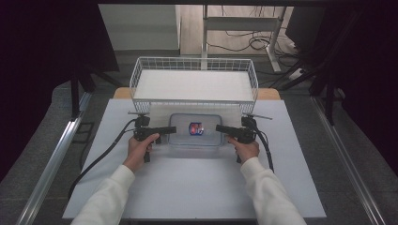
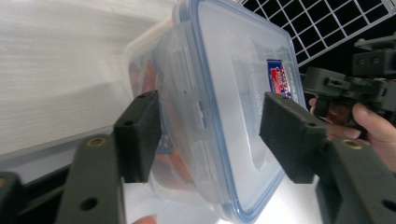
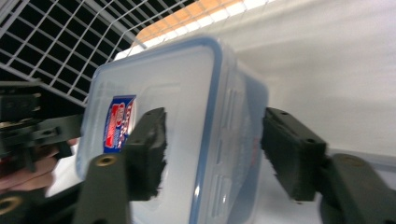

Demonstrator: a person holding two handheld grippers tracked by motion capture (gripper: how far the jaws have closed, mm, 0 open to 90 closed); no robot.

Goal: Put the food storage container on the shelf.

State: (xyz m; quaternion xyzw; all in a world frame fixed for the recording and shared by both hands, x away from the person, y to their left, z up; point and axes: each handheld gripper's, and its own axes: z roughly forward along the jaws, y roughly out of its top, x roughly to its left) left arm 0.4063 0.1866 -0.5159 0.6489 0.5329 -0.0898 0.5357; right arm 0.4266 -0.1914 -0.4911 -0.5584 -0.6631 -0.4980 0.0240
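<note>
Your left gripper (image 1: 172, 130) sits at the left short side of the clear lidded container (image 1: 195, 131), jaws parted and straddling the lid's edge and side clasp; in the left gripper view the pads (image 2: 140, 135) stand off the plastic on both sides, so nothing is clamped. The container rests flat on the pale table (image 1: 197, 187), just in front of the white wire basket (image 1: 195, 65), with a red and blue label (image 1: 195, 128) on its lid. Your right gripper (image 1: 220, 128) mirrors this at the right short side: jaws apart across the rim, one pad (image 3: 149, 149) over the lid and close to it, the other off the wall, with no firm grip that I can see.

The risk, as I judge it, is the smooth plastic. Closing one side alone could push the box sideways or turn it, and a bite on the clasp alone could pop the lid. Lifting unevenly would tilt it toward the basket.

The tabletop is matte and bare around the container. Beyond it lie a dim floor, loose cables and a desk frame (image 1: 244, 23)
</note>
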